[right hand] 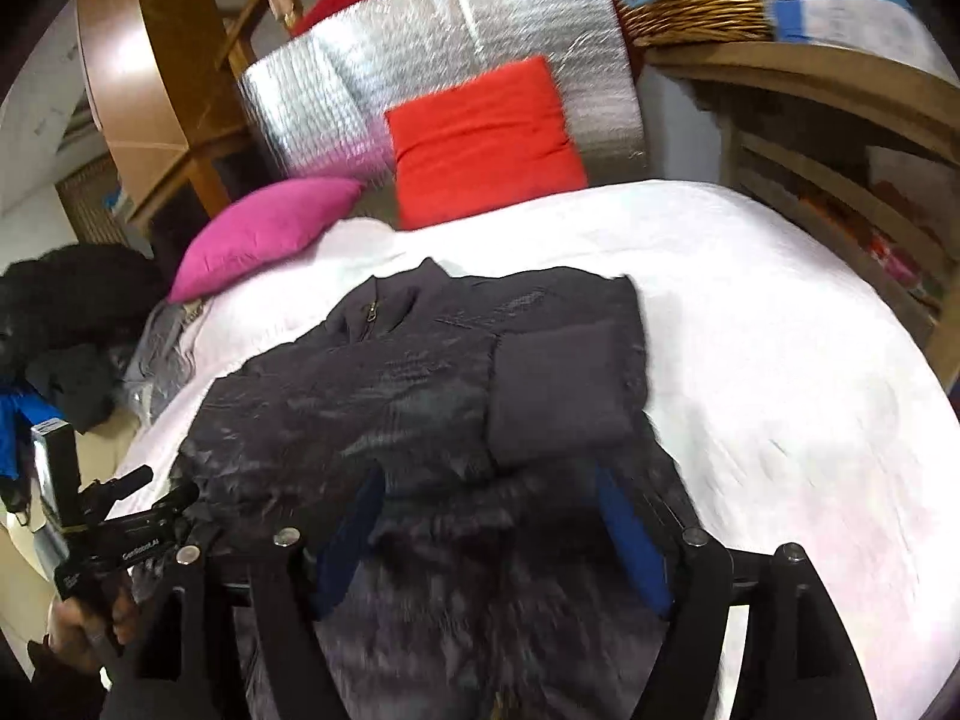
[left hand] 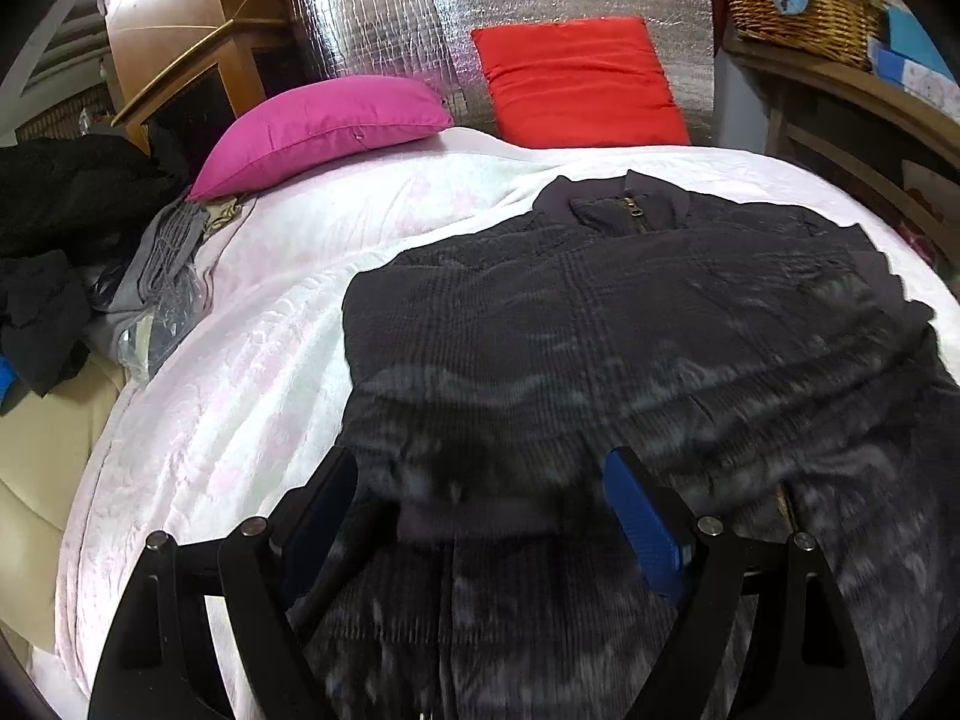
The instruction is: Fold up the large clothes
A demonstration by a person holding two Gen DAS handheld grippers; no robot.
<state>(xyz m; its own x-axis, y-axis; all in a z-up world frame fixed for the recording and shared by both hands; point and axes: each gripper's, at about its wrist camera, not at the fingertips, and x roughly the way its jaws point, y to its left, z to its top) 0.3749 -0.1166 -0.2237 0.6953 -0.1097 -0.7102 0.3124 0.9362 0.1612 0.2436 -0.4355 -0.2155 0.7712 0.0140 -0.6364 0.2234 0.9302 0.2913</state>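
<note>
A dark quilted jacket point(left hand: 600, 324) lies spread front-up on the white bed cover point(left hand: 252, 372), its zipped collar point(left hand: 636, 210) toward the pillows. My left gripper point(left hand: 486, 504) hovers open over the near hem, where a ribbed cuff point(left hand: 480, 519) lies between its blue pads without being pressed. In the right wrist view the jacket point(right hand: 372, 396) has its right sleeve point(right hand: 558, 384) folded across the chest. My right gripper point(right hand: 492, 522) stands open above the lower jacket, with fabric under and between the fingers. A hand holds the left gripper point(right hand: 168, 486) at the jacket's left edge.
A pink pillow point(left hand: 318, 126) and a red cushion point(left hand: 576, 84) lean at the head of the bed against a silver foil panel point(left hand: 420, 12). Dark clothes point(left hand: 66, 240) and grey folded items point(left hand: 162, 264) pile up at the left. A wicker basket point(left hand: 792, 0) sits on wooden shelving point(left hand: 870, 120) to the right.
</note>
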